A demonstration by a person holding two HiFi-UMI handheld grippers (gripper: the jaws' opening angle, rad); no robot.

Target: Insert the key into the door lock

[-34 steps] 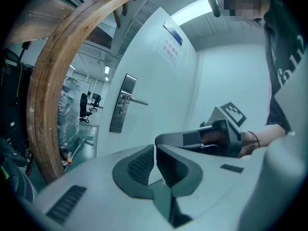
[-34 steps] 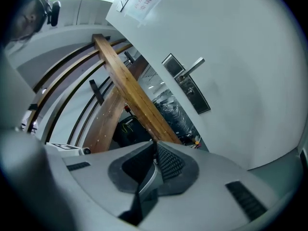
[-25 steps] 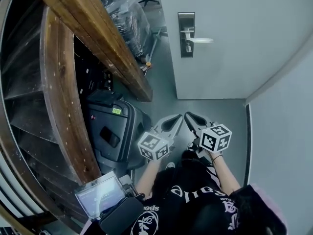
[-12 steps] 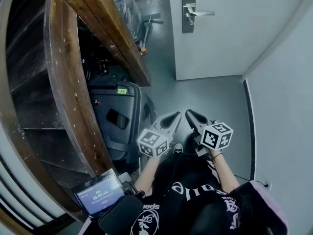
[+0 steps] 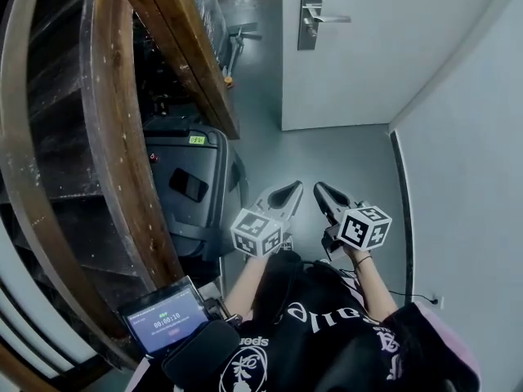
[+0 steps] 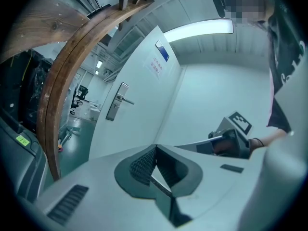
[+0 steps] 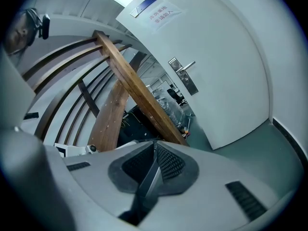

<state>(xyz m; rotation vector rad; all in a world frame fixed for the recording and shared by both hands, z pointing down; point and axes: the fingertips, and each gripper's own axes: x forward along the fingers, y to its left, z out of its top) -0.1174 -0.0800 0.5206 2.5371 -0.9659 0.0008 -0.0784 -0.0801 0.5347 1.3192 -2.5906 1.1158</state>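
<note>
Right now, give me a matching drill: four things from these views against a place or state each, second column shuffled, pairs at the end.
Things:
1. door handle
2. grey case
3. screen
4. left gripper

Place or state:
A. jaws shut, nothing between them
B. lit, at the lower left of the head view
C. on the white door, at the top of the head view
D. on the floor, beside the wooden beam

Pairs: 1-C; 2-D; 3-B; 4-A
</note>
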